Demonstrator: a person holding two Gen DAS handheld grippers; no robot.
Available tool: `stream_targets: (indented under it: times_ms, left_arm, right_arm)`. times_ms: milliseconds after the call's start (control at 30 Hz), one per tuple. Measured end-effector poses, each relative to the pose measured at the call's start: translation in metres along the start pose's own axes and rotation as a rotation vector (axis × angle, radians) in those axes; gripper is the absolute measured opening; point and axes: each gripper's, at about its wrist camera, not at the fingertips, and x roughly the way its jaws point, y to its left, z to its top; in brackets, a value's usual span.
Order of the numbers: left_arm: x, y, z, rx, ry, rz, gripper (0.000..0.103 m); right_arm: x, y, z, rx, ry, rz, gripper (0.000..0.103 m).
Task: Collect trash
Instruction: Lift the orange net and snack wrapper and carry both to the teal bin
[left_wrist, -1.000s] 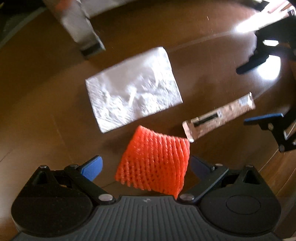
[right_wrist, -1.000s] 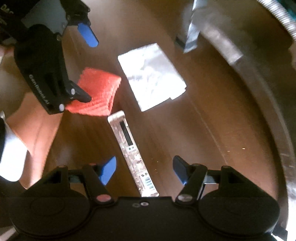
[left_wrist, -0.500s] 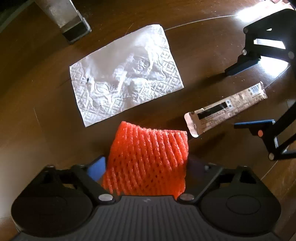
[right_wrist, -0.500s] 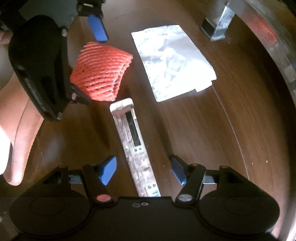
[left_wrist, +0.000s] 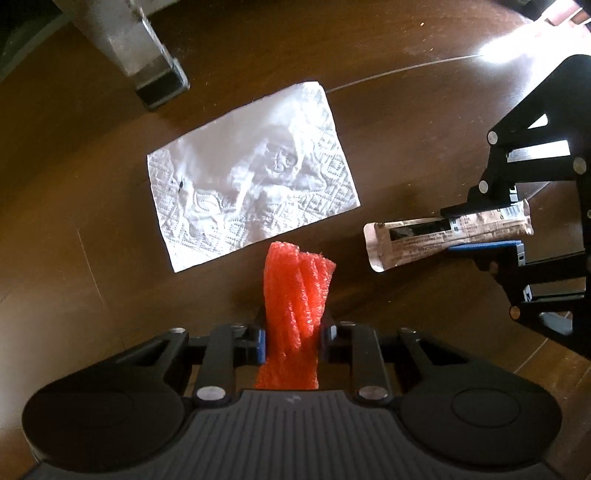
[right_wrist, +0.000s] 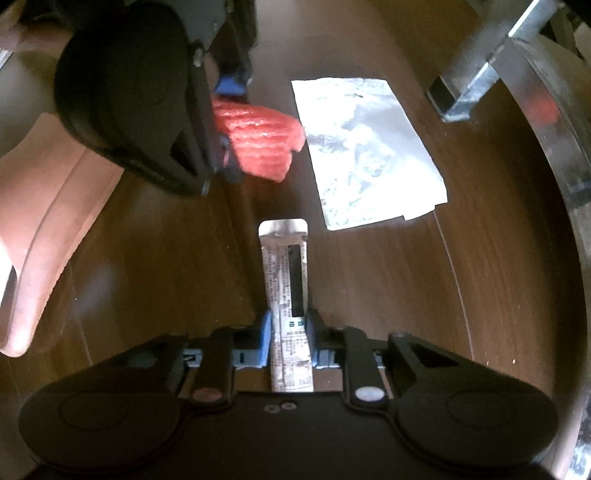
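Two pieces of trash at the moment of grasp. The orange foam net (left_wrist: 297, 295) stands squeezed into a narrow upright bundle between the blue pads of the left gripper (left_wrist: 292, 338), whose jaws have just been closing and now pinch it. Its free end reaches forward from the fingertips toward the white paper napkin (left_wrist: 251, 181), which lies flat on the brown desk (left_wrist: 92, 221) just ahead of that gripper and slightly to its left, untouched.

The long snack wrapper (right_wrist: 290, 291) runs straight out along the axis of the right gripper (right_wrist: 290, 334); these jaws too have just been closing, and their pads press the wrapper's sides near its printed end. The torn end points forward, toward the held net and the napkin. In the left wrist view the same wrapper (left_wrist: 443, 236) lies to the right of the left gripper, clamped between the other gripper's fingers.

A metal furniture leg (left_wrist: 147, 66) stands beyond the napkin.

Step in hand: the pick-up, both grips apparently just made. The next move likely calls for lifting both pieces clear while keeping the pinch firm, since net and wrapper are light and may slip. No bin is in view. The napkin remains to be collected.
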Motion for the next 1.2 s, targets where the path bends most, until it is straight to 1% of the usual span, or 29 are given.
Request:
stream_targets:
  times_ms: [100,233,333,400,500,667,733,833,1000,1067,1200]
  left_arm:
    - [-0.015,0.004,0.003,-0.015,-0.016,-0.021,0.022]
    - [-0.048,0.003,0.014,-0.015,-0.058,-0.033,0.022]
    - [-0.077,-0.001,0.02,0.006,-0.106,-0.041,0.022]
    - [-0.101,0.001,0.024,0.031,-0.138,-0.037,0.022]
    - [-0.141,-0.011,0.033,0.072,-0.187,-0.025,0.022]
    - [-0.219,-0.027,0.046,0.137,-0.269,0.017,0.022]
    - [-0.25,-0.034,0.05,0.143,-0.312,0.036,0.022]
    - [-0.29,-0.046,0.055,0.134,-0.366,0.04,0.022]
    - [-0.349,-0.08,0.051,0.149,-0.444,0.084,0.022]
    - [-0.37,-0.092,0.049,0.142,-0.468,0.095,0.022]
    - [-0.422,-0.124,0.04,0.13,-0.536,0.103,0.022]
  right_arm:
    - [-0.013,-0.007,-0.003,0.046,-0.006,-0.009,0.016]
    - [-0.048,-0.024,-0.013,0.171,-0.026,-0.028,0.016]
    - [-0.083,-0.032,-0.021,0.256,-0.06,-0.047,0.016]
    - [-0.108,-0.032,-0.024,0.29,-0.085,-0.07,0.016]
    - [-0.147,-0.043,-0.024,0.332,-0.129,-0.113,0.016]
    - [-0.213,-0.05,-0.031,0.438,-0.214,-0.177,0.016]
    - [-0.242,-0.05,-0.035,0.473,-0.255,-0.197,0.016]
    - [-0.276,-0.046,-0.042,0.505,-0.321,-0.235,0.016]
    - [-0.348,-0.042,-0.066,0.598,-0.431,-0.269,0.016]
    - [-0.379,-0.036,-0.079,0.613,-0.476,-0.293,0.016]
    - [-0.423,-0.017,-0.104,0.635,-0.55,-0.347,0.016]
